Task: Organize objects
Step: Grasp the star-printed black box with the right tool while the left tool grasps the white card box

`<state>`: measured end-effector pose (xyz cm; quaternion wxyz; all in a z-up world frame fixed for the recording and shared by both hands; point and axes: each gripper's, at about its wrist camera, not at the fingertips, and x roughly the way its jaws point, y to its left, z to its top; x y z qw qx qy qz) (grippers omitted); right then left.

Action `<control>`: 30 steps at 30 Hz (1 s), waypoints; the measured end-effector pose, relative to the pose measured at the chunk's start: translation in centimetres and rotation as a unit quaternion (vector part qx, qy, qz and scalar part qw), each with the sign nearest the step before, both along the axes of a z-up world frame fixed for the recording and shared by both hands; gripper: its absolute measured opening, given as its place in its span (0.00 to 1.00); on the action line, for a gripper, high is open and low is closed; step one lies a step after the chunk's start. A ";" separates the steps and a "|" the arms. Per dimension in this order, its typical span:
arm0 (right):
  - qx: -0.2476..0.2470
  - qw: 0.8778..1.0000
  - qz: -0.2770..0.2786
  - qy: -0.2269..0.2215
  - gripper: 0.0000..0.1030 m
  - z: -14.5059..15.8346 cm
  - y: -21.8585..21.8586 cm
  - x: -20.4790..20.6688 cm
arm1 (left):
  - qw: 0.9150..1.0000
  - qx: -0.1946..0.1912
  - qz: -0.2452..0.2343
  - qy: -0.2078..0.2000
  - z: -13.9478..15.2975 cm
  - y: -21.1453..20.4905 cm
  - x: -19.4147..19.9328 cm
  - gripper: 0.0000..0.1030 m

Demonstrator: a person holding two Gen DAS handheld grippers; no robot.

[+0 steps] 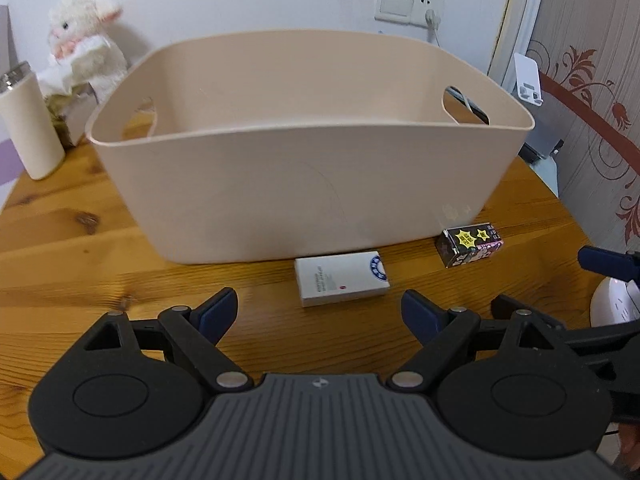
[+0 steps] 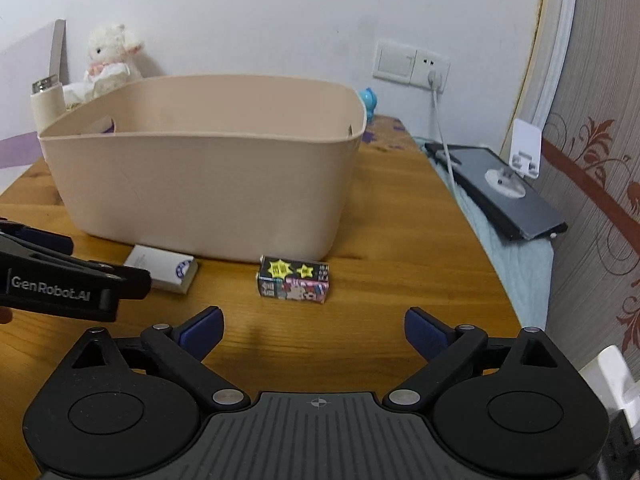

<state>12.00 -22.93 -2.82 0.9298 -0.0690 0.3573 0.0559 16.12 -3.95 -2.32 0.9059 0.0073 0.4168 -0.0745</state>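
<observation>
A beige plastic basket [image 1: 304,184] with handle cut-outs stands on the wooden table [image 1: 60,248]; it also shows in the right wrist view [image 2: 208,184]. In front of it lie a flat white box [image 1: 342,283] [image 2: 162,267] and a small dark box with yellow stars [image 1: 470,244] [image 2: 294,279]. My left gripper [image 1: 320,312] is open and empty, just short of the white box. My right gripper [image 2: 314,330] is open and empty, just short of the dark box. The basket's floor is hidden by its wall.
A cream tumbler [image 1: 28,124] and a white plush toy [image 1: 86,40] stand at the back left. A dark tablet [image 2: 500,188] with a charging cable lies on a light blue cloth off the table's right edge. A wall socket [image 2: 412,64] is behind.
</observation>
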 end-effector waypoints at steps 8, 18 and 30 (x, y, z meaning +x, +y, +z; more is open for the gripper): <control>0.009 1.000 -0.003 0.018 0.99 -2.0 -0.2 0.8 | 0.999 -0.038 0.018 0.021 -2.3 -0.9 1.9 0.87; 0.009 1.000 -0.010 0.010 1.00 -3.1 -0.1 2.1 | 1.000 -0.003 0.018 0.013 -2.9 -2.7 3.4 0.87; 0.029 1.000 -0.004 -0.001 0.92 -4.1 0.7 4.8 | 0.999 0.017 0.037 0.007 -2.6 -1.7 4.0 0.69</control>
